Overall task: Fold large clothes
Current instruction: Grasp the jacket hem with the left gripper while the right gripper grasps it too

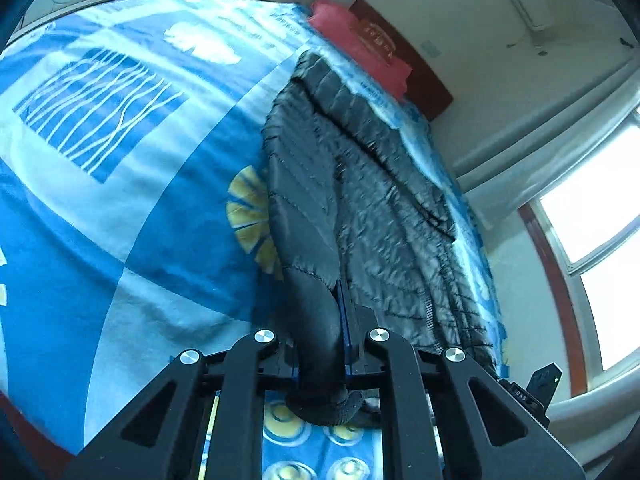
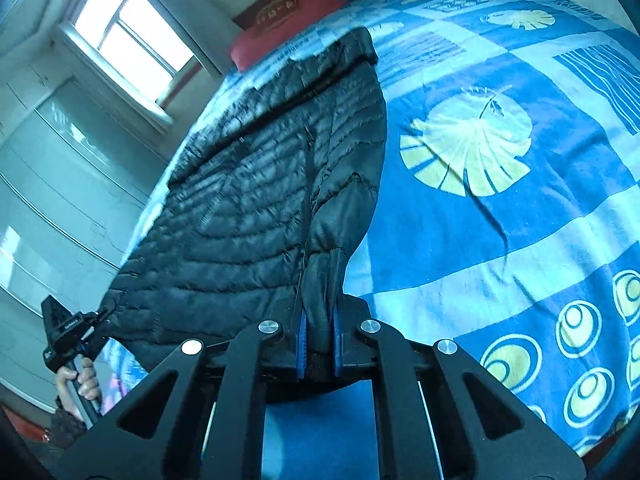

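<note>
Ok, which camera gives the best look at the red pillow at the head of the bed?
The left wrist view: the red pillow sits large against the headboard, its gold print visible. In the right wrist view it is smaller and more distant.

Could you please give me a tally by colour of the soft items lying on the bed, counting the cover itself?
Black: 1, the puffer jacket
Red: 1, the pillow
Blue patterned: 1, the bed cover
Total: 3
</note>
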The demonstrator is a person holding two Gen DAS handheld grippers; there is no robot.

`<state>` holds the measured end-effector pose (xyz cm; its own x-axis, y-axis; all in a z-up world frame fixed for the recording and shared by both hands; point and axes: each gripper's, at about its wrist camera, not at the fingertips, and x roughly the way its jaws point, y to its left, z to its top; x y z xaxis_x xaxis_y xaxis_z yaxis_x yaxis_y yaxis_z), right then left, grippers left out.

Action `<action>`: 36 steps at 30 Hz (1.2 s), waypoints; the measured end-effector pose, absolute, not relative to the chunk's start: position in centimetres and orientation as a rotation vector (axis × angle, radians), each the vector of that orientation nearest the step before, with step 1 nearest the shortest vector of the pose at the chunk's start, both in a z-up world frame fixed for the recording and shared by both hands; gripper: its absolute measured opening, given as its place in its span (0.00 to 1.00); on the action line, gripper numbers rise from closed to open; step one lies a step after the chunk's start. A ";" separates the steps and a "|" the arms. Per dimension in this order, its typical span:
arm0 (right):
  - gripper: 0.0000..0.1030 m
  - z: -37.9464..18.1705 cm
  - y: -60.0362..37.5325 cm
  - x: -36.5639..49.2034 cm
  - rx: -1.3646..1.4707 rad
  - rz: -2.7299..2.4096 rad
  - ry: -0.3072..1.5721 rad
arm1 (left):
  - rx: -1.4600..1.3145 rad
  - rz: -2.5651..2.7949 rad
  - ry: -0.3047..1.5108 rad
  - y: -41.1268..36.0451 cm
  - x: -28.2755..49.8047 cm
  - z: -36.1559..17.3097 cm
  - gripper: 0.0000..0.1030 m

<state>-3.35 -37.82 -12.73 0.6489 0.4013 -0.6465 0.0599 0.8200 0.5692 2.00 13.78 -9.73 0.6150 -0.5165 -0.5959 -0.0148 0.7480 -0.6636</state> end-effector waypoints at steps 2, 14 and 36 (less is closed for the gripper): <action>0.09 -11.7 -38.0 -4.2 0.612 0.219 0.838 | -0.683 -0.331 0.856 13.7 1.2 -8.6 0.13; 0.09 -6.6 -39.8 -9.6 0.698 0.230 0.783 | -0.729 -0.360 0.825 14.0 -4.4 -4.4 0.13; 0.09 -2.1 -41.0 -4.1 0.847 0.431 0.615 | -0.710 -0.434 0.732 14.3 0.6 0.2 0.13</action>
<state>-4.12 -41.00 -2.09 0.7467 0.5787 -0.3278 -0.1113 0.5947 0.7962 0.55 14.29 0.19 0.6733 -0.5852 -0.4519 0.1162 0.6874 -0.7169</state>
